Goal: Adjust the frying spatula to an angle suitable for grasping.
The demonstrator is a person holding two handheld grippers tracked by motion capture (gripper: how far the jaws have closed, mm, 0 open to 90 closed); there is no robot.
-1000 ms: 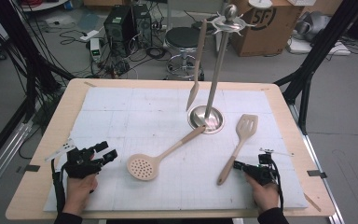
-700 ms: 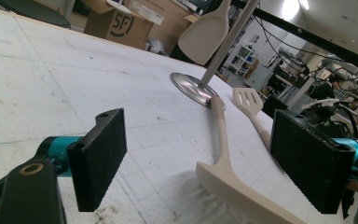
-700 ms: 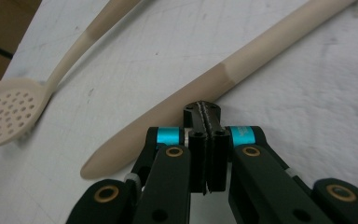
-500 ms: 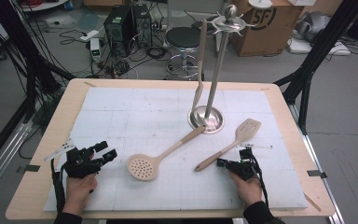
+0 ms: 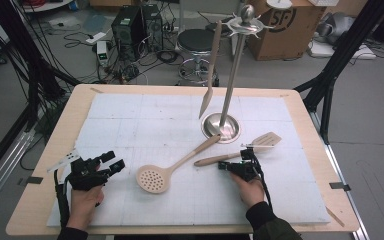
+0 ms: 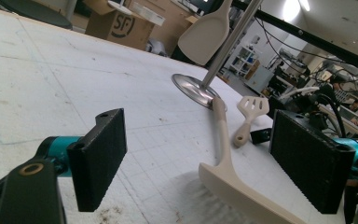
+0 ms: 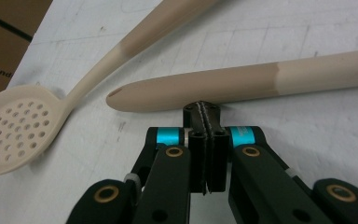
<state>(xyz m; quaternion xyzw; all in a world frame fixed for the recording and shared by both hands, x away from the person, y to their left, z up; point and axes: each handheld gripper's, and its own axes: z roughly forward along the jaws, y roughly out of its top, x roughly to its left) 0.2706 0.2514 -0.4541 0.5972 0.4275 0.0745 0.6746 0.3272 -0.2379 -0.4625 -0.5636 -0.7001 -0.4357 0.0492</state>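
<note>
A pale slotted spatula (image 5: 262, 142) lies flat, its handle (image 7: 214, 86) pointing left. My right gripper (image 5: 225, 166) is shut with nothing between its jaws, and its tips (image 7: 205, 109) touch the side of that handle near the end. Left of it lies a perforated skimmer spoon (image 5: 154, 179) (image 7: 9, 130), its handle reaching the steel stand's base (image 5: 221, 127). Another pale spatula (image 5: 210, 75) hangs from the stand's top. At the front left, my left gripper (image 5: 115, 162) (image 6: 205, 161) rests open on the mat, aimed at the skimmer's handle (image 6: 221, 140).
A white gridded mat (image 5: 145, 115) covers the wooden table (image 5: 305, 125). Behind the table stand a stool (image 5: 197, 40), a cardboard box (image 5: 285, 25) and cables on the floor. Black frame legs (image 5: 330, 75) stand at the table's right and left.
My shut right gripper has slid left across the mat, pushing the slotted spatula's handle so the spatula swung from slanting towards me to lying almost crosswise. The left gripper has stayed put.
</note>
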